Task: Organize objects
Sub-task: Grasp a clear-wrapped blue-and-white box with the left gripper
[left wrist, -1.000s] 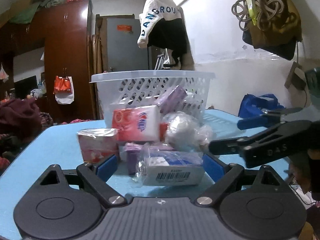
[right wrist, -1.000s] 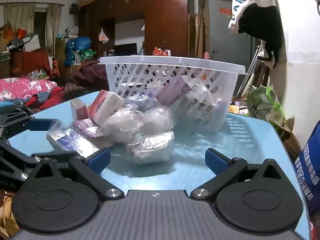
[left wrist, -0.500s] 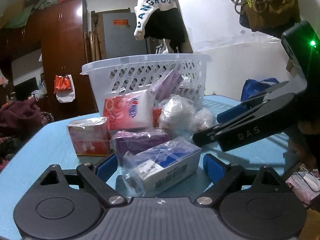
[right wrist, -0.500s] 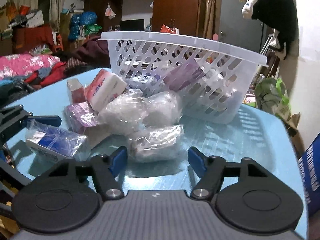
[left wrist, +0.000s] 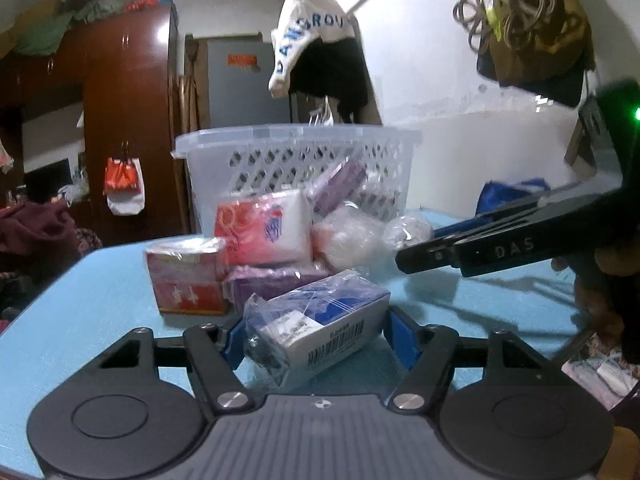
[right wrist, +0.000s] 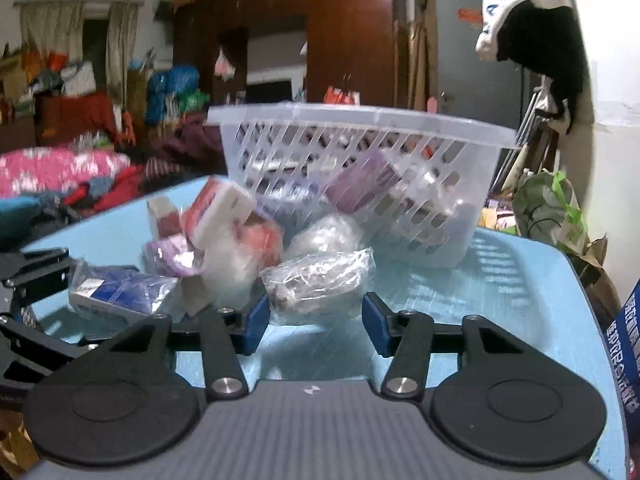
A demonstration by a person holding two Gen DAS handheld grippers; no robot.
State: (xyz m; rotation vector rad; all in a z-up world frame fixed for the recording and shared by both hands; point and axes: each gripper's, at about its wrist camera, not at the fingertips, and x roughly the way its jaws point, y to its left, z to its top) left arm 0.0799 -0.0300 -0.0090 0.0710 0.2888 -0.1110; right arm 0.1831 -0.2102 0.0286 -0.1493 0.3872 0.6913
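Observation:
A white slotted basket (left wrist: 298, 152) (right wrist: 360, 140) stands at the back of the blue table (left wrist: 80, 300), with several packets inside. A pile of packets lies in front of it. My left gripper (left wrist: 316, 334) is shut on a bagged blue-and-white box (left wrist: 320, 322). My right gripper (right wrist: 316, 322) is closed on a clear plastic bag with dark contents (right wrist: 320, 280). Behind lie a red-and-white tissue pack (left wrist: 262, 228), a red box (left wrist: 184, 276) and a purple packet (left wrist: 268, 284).
Clear bags of white stuff (right wrist: 324, 236) lie against the basket. The right gripper's arm (left wrist: 500, 246) crosses the left wrist view at the right. A blue bag (right wrist: 628, 340) stands past the table's right edge. A wall with hanging clothes (left wrist: 316, 52) is behind.
Both grippers have closed: the left onto the bagged blue-and-white box, the right onto the clear bag. Both moved in closer to the pile.

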